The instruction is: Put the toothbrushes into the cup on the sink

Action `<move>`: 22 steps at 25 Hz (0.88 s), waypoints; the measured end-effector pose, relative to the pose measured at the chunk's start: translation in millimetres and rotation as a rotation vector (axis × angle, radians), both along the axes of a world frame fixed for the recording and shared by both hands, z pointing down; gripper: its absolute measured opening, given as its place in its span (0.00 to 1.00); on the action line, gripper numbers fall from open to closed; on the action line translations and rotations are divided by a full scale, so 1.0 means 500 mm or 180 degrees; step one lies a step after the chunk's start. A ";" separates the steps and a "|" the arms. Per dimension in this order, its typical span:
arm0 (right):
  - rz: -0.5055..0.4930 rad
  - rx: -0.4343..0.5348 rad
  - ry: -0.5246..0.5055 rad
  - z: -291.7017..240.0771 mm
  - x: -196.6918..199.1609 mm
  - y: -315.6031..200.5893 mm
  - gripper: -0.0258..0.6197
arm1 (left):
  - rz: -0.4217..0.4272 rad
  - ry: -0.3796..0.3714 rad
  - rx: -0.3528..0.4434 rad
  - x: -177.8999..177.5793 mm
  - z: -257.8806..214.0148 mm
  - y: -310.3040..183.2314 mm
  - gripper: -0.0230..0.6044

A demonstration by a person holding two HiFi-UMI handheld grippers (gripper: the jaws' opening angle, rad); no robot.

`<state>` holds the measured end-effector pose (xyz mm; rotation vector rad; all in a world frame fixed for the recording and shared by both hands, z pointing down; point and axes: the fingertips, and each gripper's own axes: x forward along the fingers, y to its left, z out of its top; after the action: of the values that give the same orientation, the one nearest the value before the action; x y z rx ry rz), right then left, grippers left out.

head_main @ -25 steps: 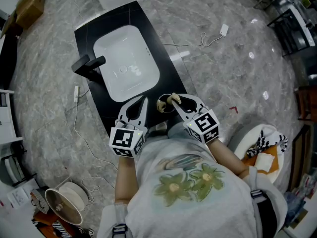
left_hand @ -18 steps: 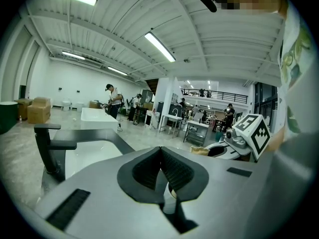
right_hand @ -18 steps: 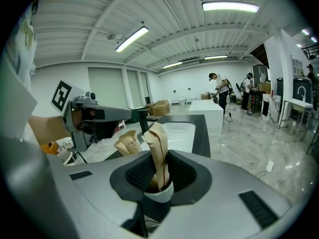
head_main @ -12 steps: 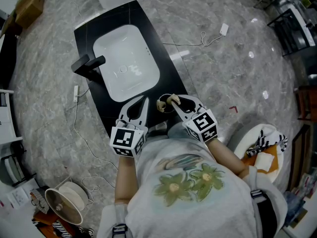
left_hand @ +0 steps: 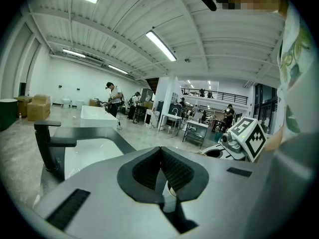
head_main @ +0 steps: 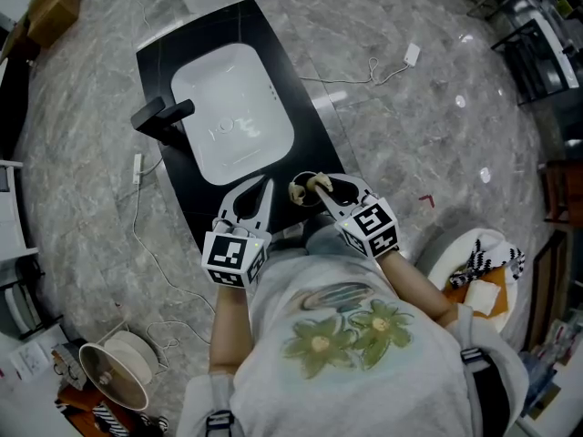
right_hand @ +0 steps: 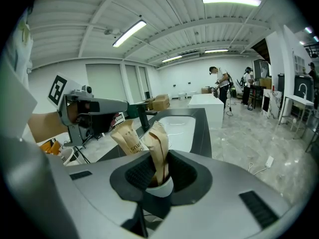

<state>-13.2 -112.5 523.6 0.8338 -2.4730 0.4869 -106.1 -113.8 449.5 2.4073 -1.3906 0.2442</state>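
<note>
A white cup (head_main: 301,195) stands on the near right corner of the black counter (head_main: 305,130), with two toothbrushes in brown paper wrappers sticking up out of it. My right gripper (head_main: 321,189) reaches over the cup from the right. In the right gripper view its jaws (right_hand: 159,169) are shut on one wrapped toothbrush (right_hand: 158,143), whose lower end sits inside the cup (right_hand: 160,187). The other wrapped toothbrush (right_hand: 127,138) leans to the left in the same cup. My left gripper (head_main: 266,182) hovers just left of the cup, shut and empty (left_hand: 160,151).
A white basin (head_main: 232,112) fills the middle of the counter, with a black faucet (head_main: 162,116) on its left side. Cables (head_main: 364,76) trail over the marble floor. A stool with cloth (head_main: 478,262) stands at the right, a fan (head_main: 114,371) at the lower left.
</note>
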 end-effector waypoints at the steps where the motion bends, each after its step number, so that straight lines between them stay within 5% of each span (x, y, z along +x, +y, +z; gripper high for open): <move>1: -0.0017 -0.0010 0.0009 0.001 -0.001 -0.001 0.16 | 0.0000 0.0007 -0.0002 0.002 0.001 0.000 0.07; 11: -0.0233 -0.0097 0.0121 0.016 -0.004 0.008 0.16 | -0.0060 0.0006 -0.0061 0.013 0.008 0.008 0.07; 22: -0.0448 -0.0090 0.0139 -0.011 -0.004 0.014 0.29 | -0.0231 -0.0038 -0.0044 0.022 -0.025 0.019 0.07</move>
<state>-15.1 -105.5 518.3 0.6471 -2.4577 0.4475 -95.3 -104.2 437.1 2.3424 -1.4735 0.2493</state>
